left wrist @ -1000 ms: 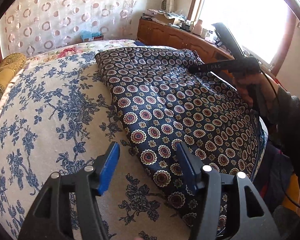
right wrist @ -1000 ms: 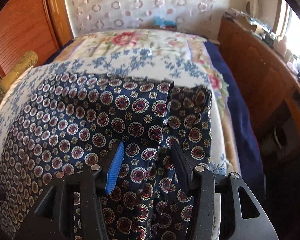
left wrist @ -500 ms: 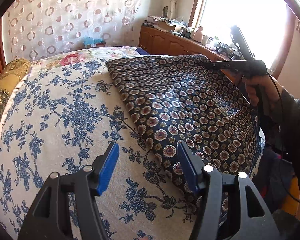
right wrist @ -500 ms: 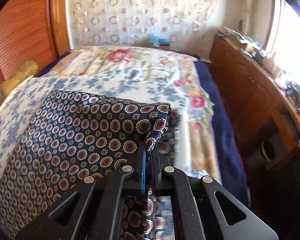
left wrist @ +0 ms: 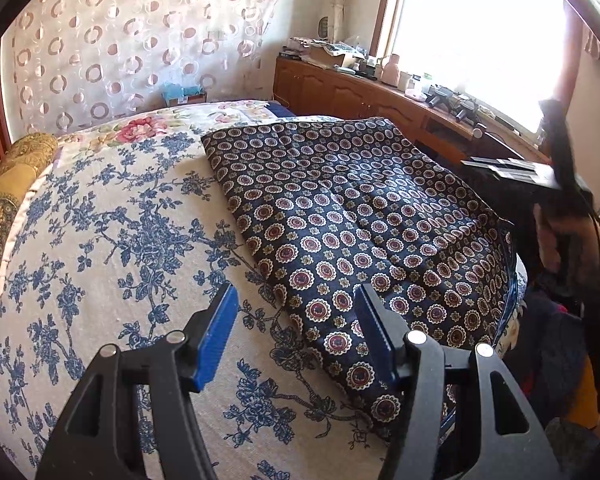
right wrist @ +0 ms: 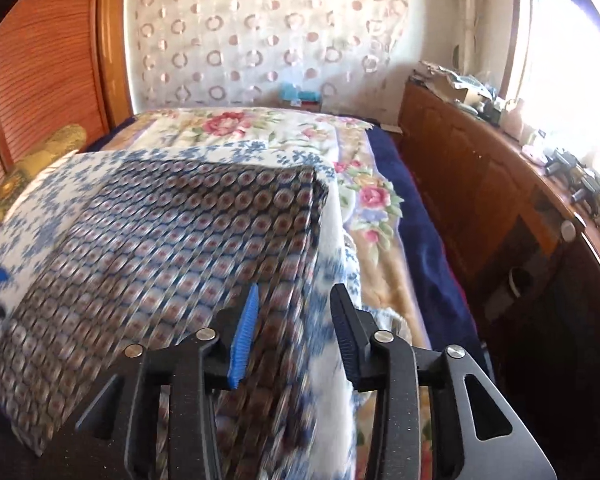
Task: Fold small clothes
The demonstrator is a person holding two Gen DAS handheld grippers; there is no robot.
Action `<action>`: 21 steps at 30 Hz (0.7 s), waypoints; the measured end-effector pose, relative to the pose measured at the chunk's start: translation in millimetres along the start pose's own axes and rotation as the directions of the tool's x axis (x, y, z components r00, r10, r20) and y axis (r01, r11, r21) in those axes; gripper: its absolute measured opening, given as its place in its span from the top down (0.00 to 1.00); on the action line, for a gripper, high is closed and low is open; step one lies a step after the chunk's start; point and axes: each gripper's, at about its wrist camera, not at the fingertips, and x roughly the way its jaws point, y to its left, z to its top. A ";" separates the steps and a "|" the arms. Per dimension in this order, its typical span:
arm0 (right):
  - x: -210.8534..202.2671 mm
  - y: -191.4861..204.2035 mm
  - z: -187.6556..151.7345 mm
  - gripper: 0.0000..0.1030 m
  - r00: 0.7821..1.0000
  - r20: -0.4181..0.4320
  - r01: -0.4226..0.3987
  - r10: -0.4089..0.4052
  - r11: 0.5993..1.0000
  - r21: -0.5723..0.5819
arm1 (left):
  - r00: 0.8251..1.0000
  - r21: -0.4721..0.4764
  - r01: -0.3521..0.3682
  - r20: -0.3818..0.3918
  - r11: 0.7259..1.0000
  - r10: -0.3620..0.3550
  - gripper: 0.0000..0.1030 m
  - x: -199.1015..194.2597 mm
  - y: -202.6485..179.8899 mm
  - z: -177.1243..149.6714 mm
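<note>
Left wrist view: left hand-held gripper point(left wrist: 296, 334) stands apart, empty, above the near corner of the patterned garment point(left wrist: 340, 216), folded flat on the bed point(left wrist: 100, 240).

Right wrist view: right hand-held gripper point(right wrist: 294, 328) is opening, nothing between the jaws. Clear the garment's edge fully before smoothing the fold.

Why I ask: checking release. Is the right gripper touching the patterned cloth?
Apart. The right wrist view shows the right gripper with its jaws opening and nothing pinched between them; the patterned cloth lies flat on the bed below.
</note>
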 end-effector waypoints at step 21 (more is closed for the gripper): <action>-54.3 9.1 -74.9 0.48 1.000 0.010 0.017 -0.018 0.996 0.089 | 1.000 -0.001 0.004 -0.021 1.000 -0.004 0.42 -11.5 -6.1 -17.9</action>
